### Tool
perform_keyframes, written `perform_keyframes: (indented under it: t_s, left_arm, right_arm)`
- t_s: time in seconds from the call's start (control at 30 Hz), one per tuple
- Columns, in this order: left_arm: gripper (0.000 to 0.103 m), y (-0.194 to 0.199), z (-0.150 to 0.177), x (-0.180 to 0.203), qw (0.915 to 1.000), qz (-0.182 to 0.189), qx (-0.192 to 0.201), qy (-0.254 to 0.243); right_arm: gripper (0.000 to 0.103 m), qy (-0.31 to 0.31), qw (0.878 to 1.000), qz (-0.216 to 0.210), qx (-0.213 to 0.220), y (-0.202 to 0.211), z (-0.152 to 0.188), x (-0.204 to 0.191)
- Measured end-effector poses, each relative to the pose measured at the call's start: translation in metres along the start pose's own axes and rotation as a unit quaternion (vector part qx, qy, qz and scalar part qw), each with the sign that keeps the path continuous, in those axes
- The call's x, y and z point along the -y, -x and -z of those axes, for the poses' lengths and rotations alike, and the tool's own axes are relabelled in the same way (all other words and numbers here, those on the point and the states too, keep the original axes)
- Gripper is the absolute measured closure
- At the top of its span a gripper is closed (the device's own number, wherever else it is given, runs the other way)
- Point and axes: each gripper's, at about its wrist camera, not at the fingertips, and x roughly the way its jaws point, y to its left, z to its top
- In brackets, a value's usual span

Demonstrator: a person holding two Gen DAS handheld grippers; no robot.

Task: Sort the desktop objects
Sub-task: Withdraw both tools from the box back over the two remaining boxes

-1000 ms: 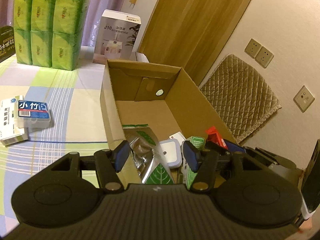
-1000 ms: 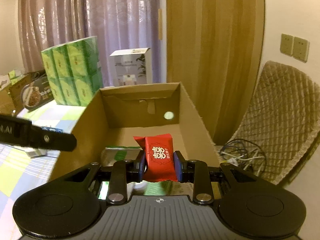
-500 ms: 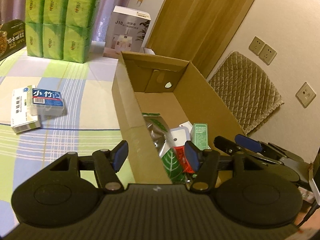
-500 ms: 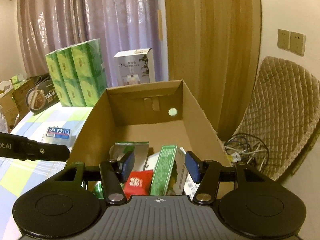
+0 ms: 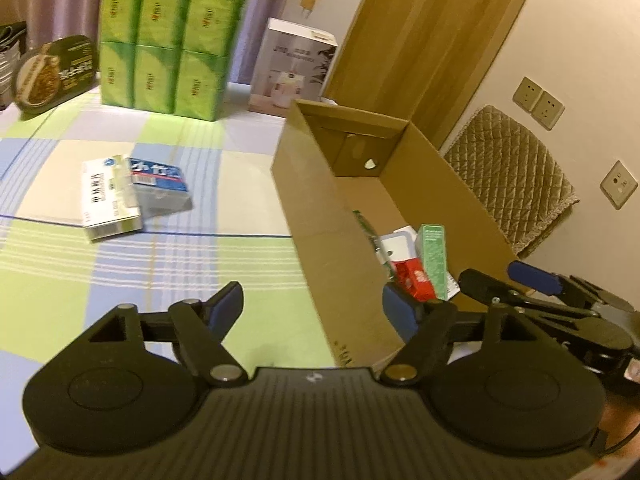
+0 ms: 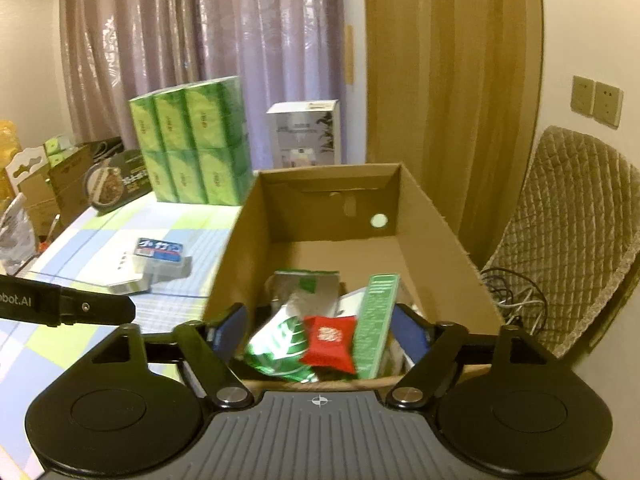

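red packet dropped into box; cables only right view

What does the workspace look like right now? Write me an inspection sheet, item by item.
Surface: checked tablecloth, blue, green and white.
Job's things: cardboard box holds a red packet, a green leaf pouch and a slim green box; a white box and a blue-labelled case lie touching on the cloth.
Clutter: green tissue packs, white carton, dark food box.
Grippers: left hand-held gripper and right hand-held gripper opening, nothing held.
Cables: a tangle beside the quilted chair.
Surroundings: curtain, wooden panel, wall sockets.
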Motion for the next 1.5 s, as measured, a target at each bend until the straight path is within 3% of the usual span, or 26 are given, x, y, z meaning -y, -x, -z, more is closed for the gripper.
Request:
perform_keyframes:
  t_s: [0.13, 0.2, 0.4, 0.97, 1.2, 1.5]
  left_arm:
    - [0.024, 0.015, 0.008, -0.015, 0.9999, -0.009, 0.003, 0.007]
    - [0.014, 0.023, 0.012, -0.023, 0.9998, -0.009, 0.003, 0.015]
    - [0.007, 0.049, 0.025, -0.043, 0.9997, -0.021, 0.006, 0.012]
    - [0.003, 0.105, 0.030, -0.123, 0.9955, -0.085, 0.035, 0.025]
    - [0.003, 0.102, 0.019, -0.153, 0.9938, -0.103, 0.035, 0.022]
    - [0.003, 0.067, 0.008, -0.185, 0.9929, -0.118, 0.015, 0.012]
  right_arm:
    - [0.015, 0.003, 1.000, -0.013, -0.007, 0.006, 0.000, -0.017]
    - [0.011, 0.010, 1.000, -0.018, -0.010, 0.008, 0.001, -0.026]
    - [0.002, 0.021, 0.999, -0.031, -0.008, 0.017, 0.000, -0.056]
    - [0.002, 0.059, 0.995, -0.082, -0.022, 0.006, -0.002, -0.123]
    - [0.002, 0.072, 0.992, -0.097, -0.031, -0.012, -0.009, -0.144]
    - [0.002, 0.067, 0.990, -0.110, -0.052, -0.058, -0.021, -0.158]
